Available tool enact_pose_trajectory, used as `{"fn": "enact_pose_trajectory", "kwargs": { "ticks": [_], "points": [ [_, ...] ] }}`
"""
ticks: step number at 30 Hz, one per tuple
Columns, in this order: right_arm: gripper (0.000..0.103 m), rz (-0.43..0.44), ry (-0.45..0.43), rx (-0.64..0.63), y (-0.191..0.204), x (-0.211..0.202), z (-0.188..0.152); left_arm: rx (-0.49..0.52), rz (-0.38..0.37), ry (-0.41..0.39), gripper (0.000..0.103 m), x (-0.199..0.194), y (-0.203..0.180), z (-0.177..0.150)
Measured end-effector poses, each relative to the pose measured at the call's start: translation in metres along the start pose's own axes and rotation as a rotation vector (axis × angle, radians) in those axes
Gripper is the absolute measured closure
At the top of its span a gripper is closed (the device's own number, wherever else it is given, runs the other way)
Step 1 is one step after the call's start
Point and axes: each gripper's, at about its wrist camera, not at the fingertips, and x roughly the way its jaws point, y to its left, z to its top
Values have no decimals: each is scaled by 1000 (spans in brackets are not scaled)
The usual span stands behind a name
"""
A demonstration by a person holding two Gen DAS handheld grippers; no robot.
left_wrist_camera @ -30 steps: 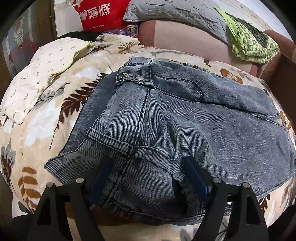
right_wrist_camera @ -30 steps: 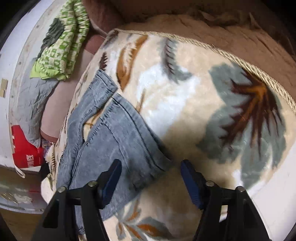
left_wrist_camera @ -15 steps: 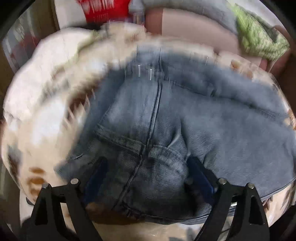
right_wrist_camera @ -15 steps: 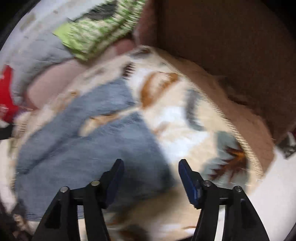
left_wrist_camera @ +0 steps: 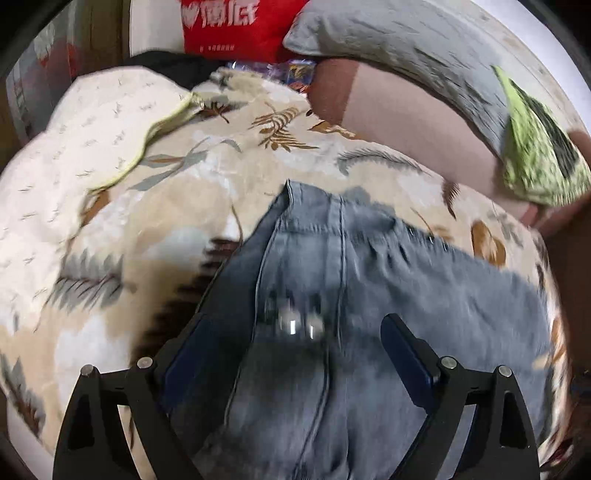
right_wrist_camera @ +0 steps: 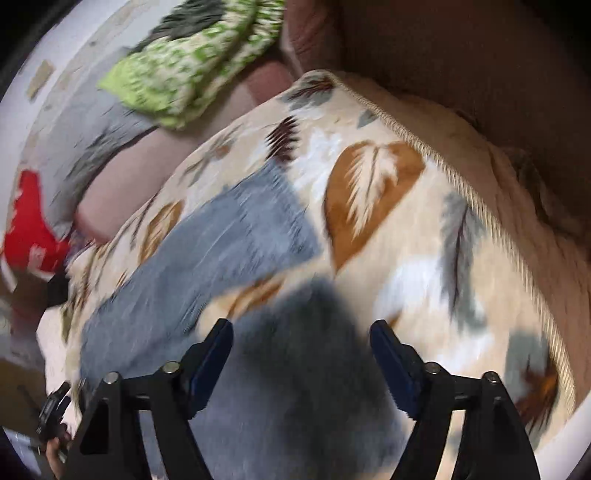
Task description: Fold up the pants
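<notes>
The grey-blue jeans (left_wrist_camera: 388, 295) lie spread on a leaf-patterned blanket (left_wrist_camera: 129, 258) covering the bed. The left tongs (left_wrist_camera: 291, 339) are spread wide over the denim near the metal buttons (left_wrist_camera: 295, 325), gripping nothing. The right tongs (right_wrist_camera: 301, 347) are likewise spread apart over a blurred stretch of jeans (right_wrist_camera: 207, 266).

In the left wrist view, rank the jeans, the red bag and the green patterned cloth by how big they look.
1. jeans, by far the largest, though closest to the camera.
2. red bag and green patterned cloth: they look about alike, and the frame edge cuts off the bag, so no ranking.
</notes>
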Motion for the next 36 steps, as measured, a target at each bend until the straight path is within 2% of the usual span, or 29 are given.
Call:
{"fn": "enact_pose_trajectory", "kwargs": {
  "ticks": [3,7,9,10,11,13,14,17,19,21,22,23,25,28,33,36],
  "points": [
    [26,-10,-8,-19,0,17,35,-35,-8,24,10,20,5,19],
    [39,-39,61,-11,-1,53,58,-48,-6,54,10,50,3,26],
    [48,-38,108,-9,-3,77,59,-34,6,81,10,63,-1,23],
    [61,-46,127,-12,-5,84,58,-24,19,92,10,69,-3,21],
    [70,-65,143,-27,-4,93,56,-15,30,101,10,74,-4,19],
    [82,-96,129,-97,6,92,53,-8,31,100,10,73,-4,18],
    [84,-114,126,-127,12,87,51,-3,27,90,10,70,-4,20],
    [84,-182,106,-195,19,78,51,4,17,49,10,59,-3,31],
    [80,-211,137,-197,18,81,52,7,25,25,10,55,-1,42],
    [65,-192,117,-198,19,78,58,-7,21,9,10,55,3,53],
    [47,-185,87,-187,19,75,63,-13,22,8,10,57,4,58],
    [40,-168,53,-171,20,71,70,-18,22,10,10,59,5,61],
    [40,-96,-2,-140,25,70,87,-21,9,21,10,67,3,68],
    [40,-40,6,-129,40,93,114,-45,-32,51,10,83,0,80],
    [40,-66,17,-129,54,133,142,-96,-62,59,10,94,4,92],
    [40,-81,27,-141,53,143,140,-97,-54,43,10,98,8,98]
  ]
}}
